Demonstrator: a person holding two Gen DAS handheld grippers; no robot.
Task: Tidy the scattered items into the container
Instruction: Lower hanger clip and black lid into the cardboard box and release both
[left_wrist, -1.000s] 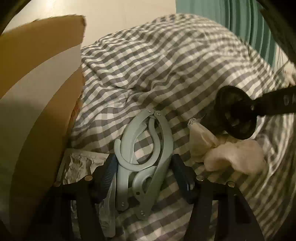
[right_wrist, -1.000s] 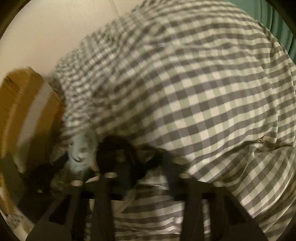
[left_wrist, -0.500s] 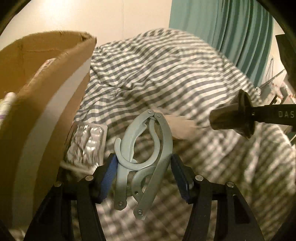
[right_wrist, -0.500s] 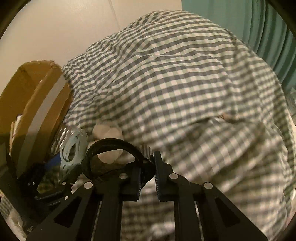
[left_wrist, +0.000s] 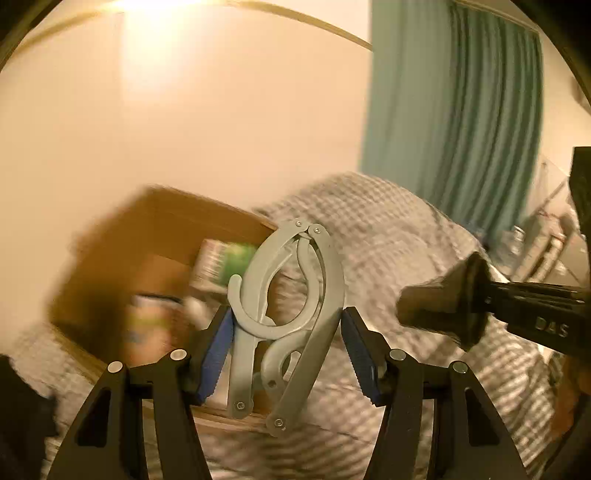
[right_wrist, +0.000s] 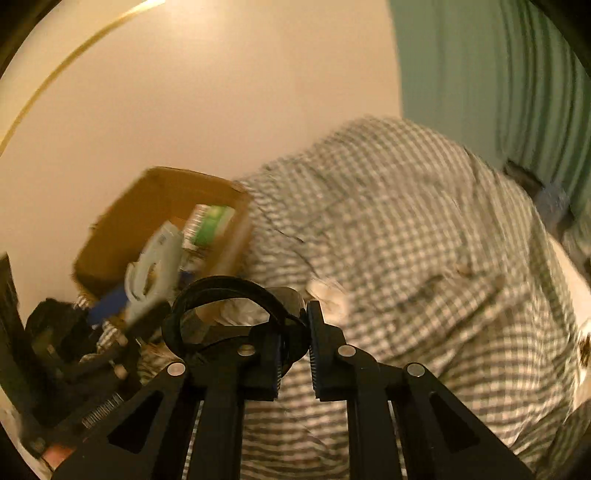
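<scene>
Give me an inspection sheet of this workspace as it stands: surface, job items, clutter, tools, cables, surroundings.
Surface: bed covered with a grey-and-white checked cover, rumpled.
Job's things: open cardboard box on the bed holding blurred packets; folded pale blue hanger; black round flat object.
Clutter: pale crumpled item on the cover, too blurred to name.
Grippers: left tool is shut on the hanger, held above the bed near the box; right tool is shut on the round object's edge.
Cables: nothing seen.
Surroundings: cream wall, teal curtain, blurred furniture at far right.
</scene>
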